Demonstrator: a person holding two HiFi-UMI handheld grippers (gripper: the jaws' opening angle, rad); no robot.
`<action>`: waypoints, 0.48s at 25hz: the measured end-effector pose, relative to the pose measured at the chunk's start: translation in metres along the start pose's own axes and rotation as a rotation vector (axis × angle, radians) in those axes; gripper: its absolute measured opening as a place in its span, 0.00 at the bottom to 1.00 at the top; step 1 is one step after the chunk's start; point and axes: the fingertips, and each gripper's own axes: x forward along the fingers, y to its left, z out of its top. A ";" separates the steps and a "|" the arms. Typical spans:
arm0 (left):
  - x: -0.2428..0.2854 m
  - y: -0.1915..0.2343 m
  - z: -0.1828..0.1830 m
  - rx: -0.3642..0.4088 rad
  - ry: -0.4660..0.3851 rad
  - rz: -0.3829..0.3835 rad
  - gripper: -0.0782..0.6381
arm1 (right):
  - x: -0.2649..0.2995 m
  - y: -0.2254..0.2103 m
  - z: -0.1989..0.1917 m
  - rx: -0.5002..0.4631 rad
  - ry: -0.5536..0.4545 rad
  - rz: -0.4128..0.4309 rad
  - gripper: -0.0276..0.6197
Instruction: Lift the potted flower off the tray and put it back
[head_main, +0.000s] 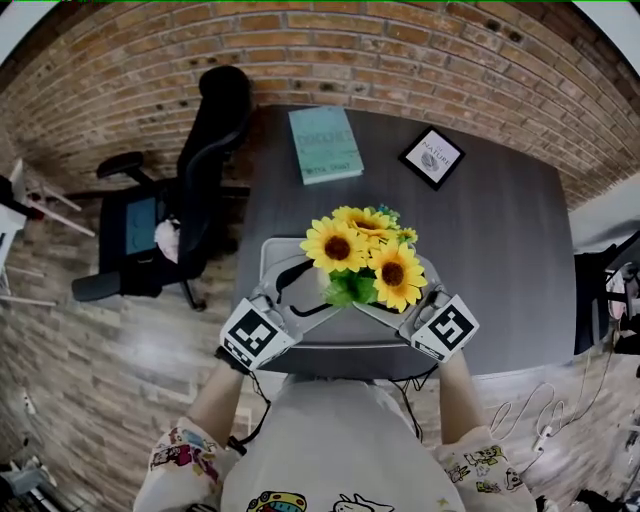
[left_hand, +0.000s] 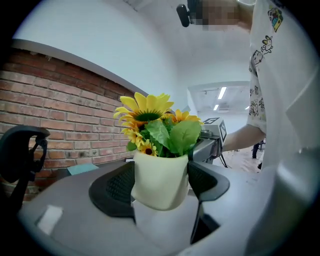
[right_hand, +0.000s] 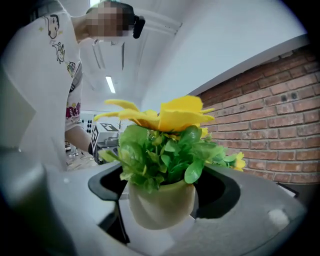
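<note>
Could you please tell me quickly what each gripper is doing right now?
Left gripper: closed on the potted flower.
Right gripper: closed on it too.

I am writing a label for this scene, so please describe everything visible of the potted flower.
The potted flower is a bunch of yellow sunflowers with dark centres and green leaves in a smooth cream pot. It stands roughly upright over the grey tray. The left gripper and the right gripper clasp the pot from opposite sides, their dark pads against its wall. Its base seems lifted clear of the tray.
</note>
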 end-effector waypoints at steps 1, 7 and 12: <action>-0.001 -0.001 0.005 -0.006 -0.016 0.002 0.60 | -0.001 0.002 0.007 -0.009 -0.014 0.000 0.67; -0.012 -0.013 0.034 -0.085 -0.102 0.026 0.60 | -0.011 0.011 0.040 -0.054 -0.047 -0.006 0.68; -0.021 -0.022 0.051 -0.081 -0.145 0.041 0.60 | -0.018 0.021 0.061 -0.063 -0.091 -0.006 0.68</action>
